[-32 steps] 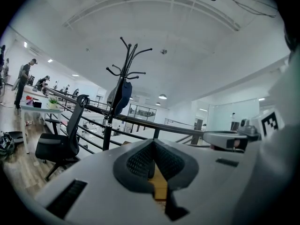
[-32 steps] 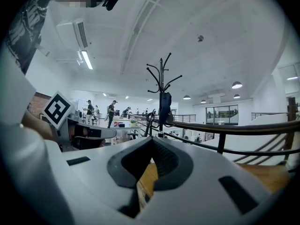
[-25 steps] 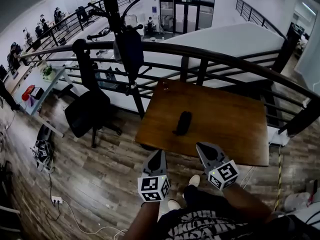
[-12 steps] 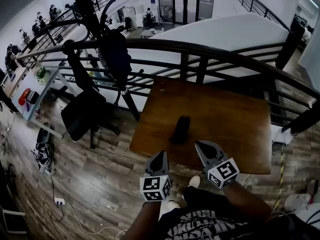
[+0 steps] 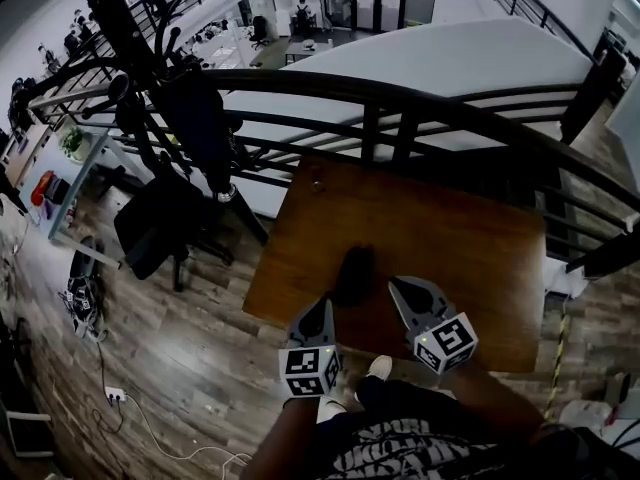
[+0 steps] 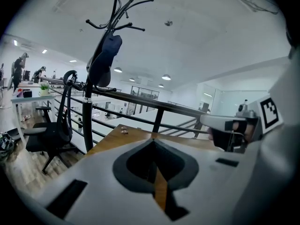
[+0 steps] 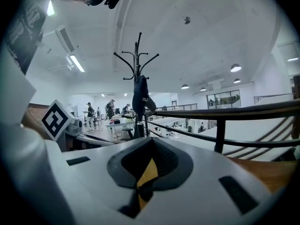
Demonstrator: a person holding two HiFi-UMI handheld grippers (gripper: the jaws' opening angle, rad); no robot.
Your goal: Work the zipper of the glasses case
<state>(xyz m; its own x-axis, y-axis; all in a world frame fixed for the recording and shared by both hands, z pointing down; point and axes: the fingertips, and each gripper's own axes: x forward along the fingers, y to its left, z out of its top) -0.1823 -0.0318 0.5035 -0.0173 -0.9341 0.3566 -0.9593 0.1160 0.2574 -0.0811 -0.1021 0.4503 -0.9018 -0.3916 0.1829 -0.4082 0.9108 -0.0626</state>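
Head view: the wooden bench [image 5: 450, 218] fills the middle. The left gripper [image 5: 320, 308] and right gripper [image 5: 400, 290], both closed and empty, hover at its near edge. The dark glasses case [image 5: 352, 273] lies just ahead between them, long axis pointing away, about equally near to each.

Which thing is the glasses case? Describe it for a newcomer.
Find the brown wooden table beside the black metal railing. Near its front edge, just ahead of the left gripper and right gripper, lies the dark oblong glasses case. Its only neighbour is a tiny object at the far-left corner.
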